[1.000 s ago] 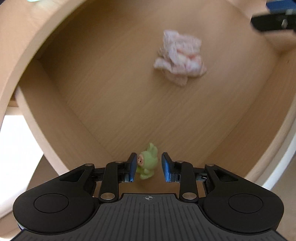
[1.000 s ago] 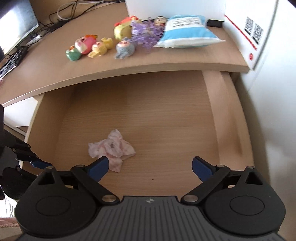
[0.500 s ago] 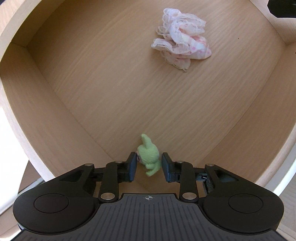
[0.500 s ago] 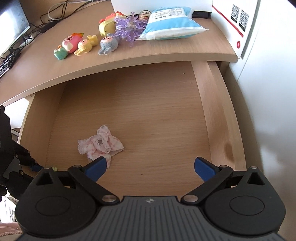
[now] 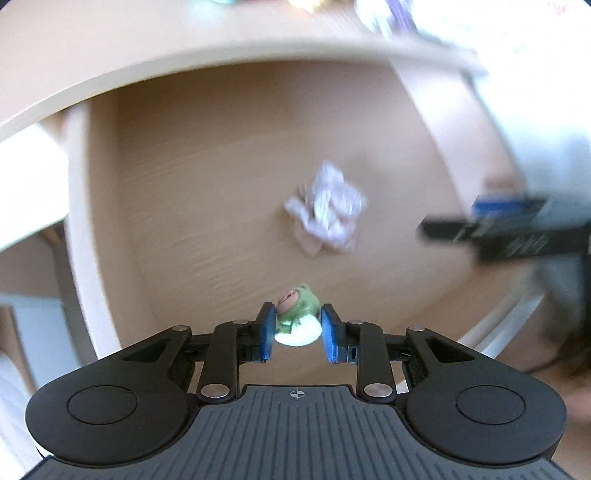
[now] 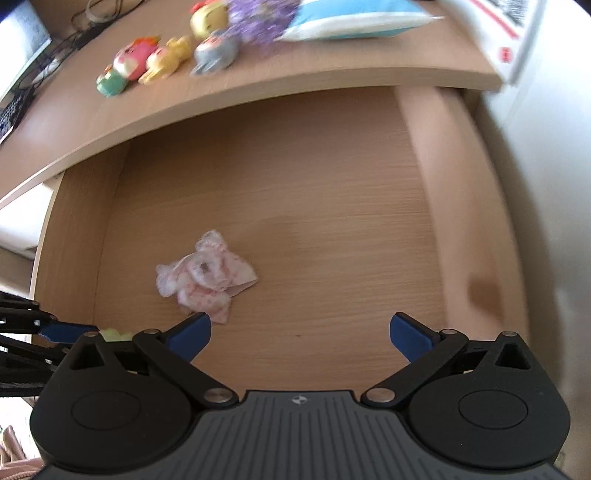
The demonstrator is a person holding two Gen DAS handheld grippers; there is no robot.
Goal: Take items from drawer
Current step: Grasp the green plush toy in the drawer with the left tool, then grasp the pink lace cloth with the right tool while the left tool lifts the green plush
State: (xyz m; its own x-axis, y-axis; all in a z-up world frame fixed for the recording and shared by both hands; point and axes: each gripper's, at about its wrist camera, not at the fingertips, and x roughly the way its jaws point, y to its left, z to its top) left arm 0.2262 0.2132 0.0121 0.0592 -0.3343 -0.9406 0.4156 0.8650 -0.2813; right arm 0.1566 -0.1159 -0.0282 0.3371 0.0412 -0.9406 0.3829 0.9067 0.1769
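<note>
My left gripper [image 5: 297, 334] is shut on a small green toy figure [image 5: 297, 312] with a white base, held above the near part of the open wooden drawer [image 5: 207, 177]. A crumpled pink-and-white cloth [image 5: 327, 212] lies on the drawer floor beyond it. The right wrist view shows the same cloth [image 6: 205, 278] left of centre on the drawer floor [image 6: 314, 221]. My right gripper [image 6: 299, 332] stands open above the drawer's front with nothing between its fingers. At that view's left edge the left gripper [image 6: 70, 332] shows with a bit of the green toy [image 6: 112, 335].
On the desk top [image 6: 332, 66] behind the drawer lie several small plush toys [image 6: 147, 62], a purple tuft [image 6: 258, 18] and a blue-and-white packet [image 6: 354, 18]. A white box [image 6: 517, 33] stands at the back right. A monitor [image 6: 22, 62] and cables sit at the far left.
My left gripper has swung upward with the green toy, so the desk edge is in its view. The right gripper has shifted slightly and stays open.
</note>
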